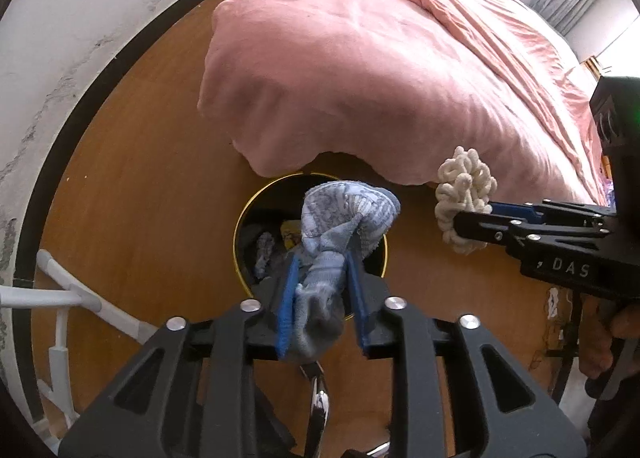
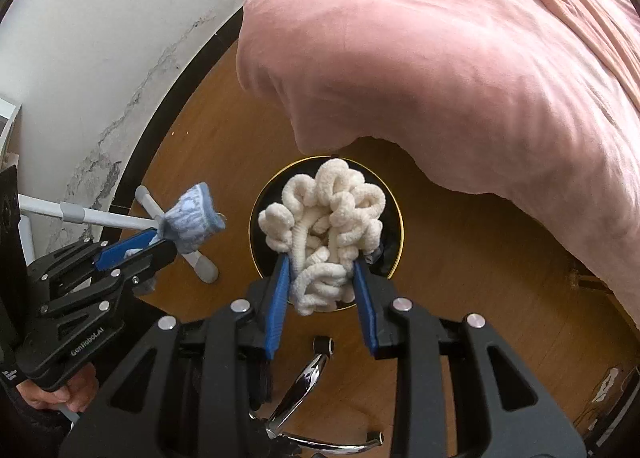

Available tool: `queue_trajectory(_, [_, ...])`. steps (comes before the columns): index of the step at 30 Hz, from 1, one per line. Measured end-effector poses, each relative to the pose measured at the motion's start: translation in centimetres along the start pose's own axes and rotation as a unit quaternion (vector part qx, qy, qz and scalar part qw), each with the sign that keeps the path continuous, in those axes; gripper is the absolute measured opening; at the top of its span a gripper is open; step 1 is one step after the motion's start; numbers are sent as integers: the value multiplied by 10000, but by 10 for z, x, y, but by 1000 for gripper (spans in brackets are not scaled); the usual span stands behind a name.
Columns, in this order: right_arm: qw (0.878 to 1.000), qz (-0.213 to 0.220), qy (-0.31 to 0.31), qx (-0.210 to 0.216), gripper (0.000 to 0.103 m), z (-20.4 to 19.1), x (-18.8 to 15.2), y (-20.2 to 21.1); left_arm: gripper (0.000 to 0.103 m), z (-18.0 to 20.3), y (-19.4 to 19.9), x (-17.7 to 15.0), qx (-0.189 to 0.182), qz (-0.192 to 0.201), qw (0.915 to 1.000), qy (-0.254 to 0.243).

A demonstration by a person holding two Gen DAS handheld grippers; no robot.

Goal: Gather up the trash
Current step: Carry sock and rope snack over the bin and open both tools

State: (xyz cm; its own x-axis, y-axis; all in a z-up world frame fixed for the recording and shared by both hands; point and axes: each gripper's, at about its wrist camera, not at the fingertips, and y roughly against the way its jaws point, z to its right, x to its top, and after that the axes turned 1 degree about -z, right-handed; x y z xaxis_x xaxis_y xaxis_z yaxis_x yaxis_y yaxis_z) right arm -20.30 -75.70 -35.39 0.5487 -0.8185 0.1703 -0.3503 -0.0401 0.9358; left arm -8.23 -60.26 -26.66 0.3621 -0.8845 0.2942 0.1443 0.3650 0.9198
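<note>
On the left, the left gripper [image 1: 322, 290] has a blue-grey sock [image 1: 340, 226] between its blue pads, jaws narrowly parted around the bunched cloth, above the gold-rimmed black bin [image 1: 240, 226] on the wooden floor [image 1: 140, 178]. To the right, the right gripper [image 2: 320, 286] clamps a cream chenille bundle [image 2: 328, 218] over the same bin, by the pink bedspread [image 2: 460, 78].

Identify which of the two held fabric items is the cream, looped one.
The cream rope bundle in the right claw; the left claw holds a blue-grey sock.
</note>
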Motion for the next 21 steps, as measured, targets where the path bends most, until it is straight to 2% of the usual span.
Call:
queue_trajectory(3, [10000,4,1,16,32,-2,-2,0,48,5,3,4,22,93,9999,-32])
queue_trajectory(8, [10000,-7,50,43,34,0,1,3,52,4,11,5,39,141,9999,-37])
queue_trajectory(13, [9999,81,75,35,46,-7,1,12,61,2,28,4,68,283,9996,-16])
queue_trajectory(16, [9997,230,63,31,55,-12,1,26,73,4,45,4,49,461,9989,-68])
queue_trajectory(21, [9983,574,106,-18,57,-25,3,63,81,12,87,2,86,848,9962,-158])
